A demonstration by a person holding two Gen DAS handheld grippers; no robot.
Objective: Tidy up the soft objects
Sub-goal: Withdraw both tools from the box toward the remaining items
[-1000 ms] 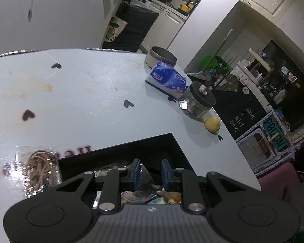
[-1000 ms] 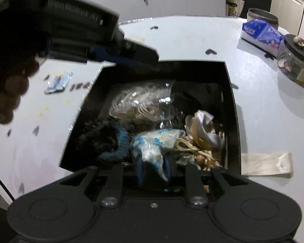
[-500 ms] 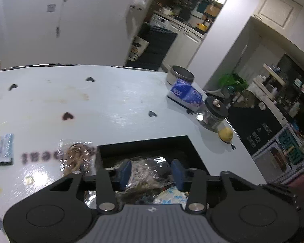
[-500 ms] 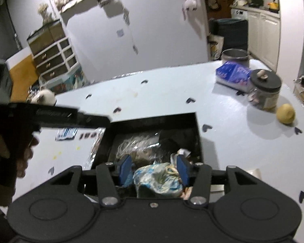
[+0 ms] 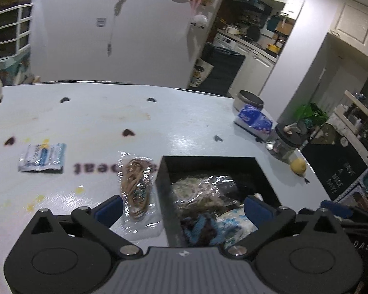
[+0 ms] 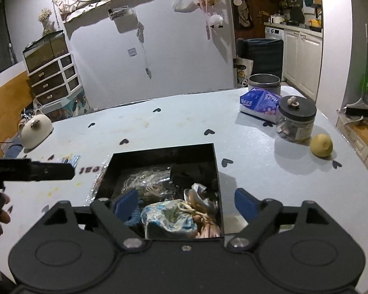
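Both the left gripper and right gripper are opening, pinching nothing. The blue-white cloth bundle lies in the black box between the right jaws; probably light, crushable, best gripped mid-body.

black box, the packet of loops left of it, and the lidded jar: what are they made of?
Black box: thin rigid sheet, matte, probably card or plastic.
Packet of loops: clear crinkly plastic film, glinting, over tan bands, possibly rubber.
Jar: clear glass or plastic, contents show; lid dark, matte.
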